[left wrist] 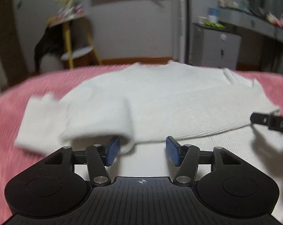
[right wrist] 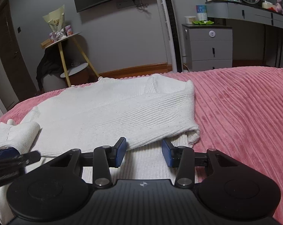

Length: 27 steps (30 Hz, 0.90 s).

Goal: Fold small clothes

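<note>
A white ribbed knit sweater [left wrist: 150,97] lies on the pink bed cover [left wrist: 8,116], with both sleeves folded across its body. My left gripper [left wrist: 142,150] is open and empty, just above the sweater near the end of the folded left sleeve [left wrist: 96,118]. In the right wrist view the sweater [right wrist: 107,116] fills the middle. My right gripper [right wrist: 143,152] is open and empty over the sweater, just before the edge of the folded right sleeve [right wrist: 179,112]. The right gripper's tip shows at the right edge of the left wrist view [left wrist: 272,121]. The left gripper shows at the lower left [right wrist: 12,159].
The pink cover [right wrist: 244,112] spreads wide to the right of the sweater. Beyond the bed stand a small round side table [right wrist: 66,43], a white tower fan [right wrist: 168,26], a grey drawer unit [right wrist: 209,46] and a grey dressing table [right wrist: 254,15].
</note>
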Each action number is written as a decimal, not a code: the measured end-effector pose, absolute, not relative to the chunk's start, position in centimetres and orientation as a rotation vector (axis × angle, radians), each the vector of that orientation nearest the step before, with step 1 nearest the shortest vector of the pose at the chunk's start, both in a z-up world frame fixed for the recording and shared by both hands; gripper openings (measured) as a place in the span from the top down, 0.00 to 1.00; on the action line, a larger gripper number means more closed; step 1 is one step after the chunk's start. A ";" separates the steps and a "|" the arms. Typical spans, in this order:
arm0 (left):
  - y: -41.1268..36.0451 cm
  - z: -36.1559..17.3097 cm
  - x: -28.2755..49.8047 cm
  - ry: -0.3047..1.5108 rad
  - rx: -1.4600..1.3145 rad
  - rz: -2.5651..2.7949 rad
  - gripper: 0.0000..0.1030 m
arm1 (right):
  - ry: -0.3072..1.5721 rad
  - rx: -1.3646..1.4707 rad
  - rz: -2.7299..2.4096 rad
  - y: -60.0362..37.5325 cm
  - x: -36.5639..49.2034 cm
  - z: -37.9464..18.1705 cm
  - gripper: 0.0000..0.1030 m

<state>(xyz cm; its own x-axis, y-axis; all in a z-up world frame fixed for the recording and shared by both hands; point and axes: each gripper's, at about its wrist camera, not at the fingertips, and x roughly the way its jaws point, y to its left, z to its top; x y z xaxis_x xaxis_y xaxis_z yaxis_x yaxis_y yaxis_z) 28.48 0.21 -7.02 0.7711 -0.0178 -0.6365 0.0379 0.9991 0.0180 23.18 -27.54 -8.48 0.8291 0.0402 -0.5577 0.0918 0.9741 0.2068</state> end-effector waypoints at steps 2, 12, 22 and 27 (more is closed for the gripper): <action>3.1 -6.6 27.7 0.705 -0.079 0.017 0.39 | 0.588 0.228 -0.017 -27.4 23.2 -8.4 0.60; 15.9 -6.9 26.6 0.726 -0.371 0.329 0.31 | 0.507 -0.014 0.166 -18.5 21.9 -7.7 0.60; 17.5 -9.1 26.4 0.764 -0.422 0.343 0.28 | 0.414 -0.422 0.311 -5.0 23.4 -7.6 0.55; 17.3 -9.1 26.6 0.746 -0.412 0.351 0.28 | 0.454 -0.446 0.252 -3.2 25.8 -7.7 0.95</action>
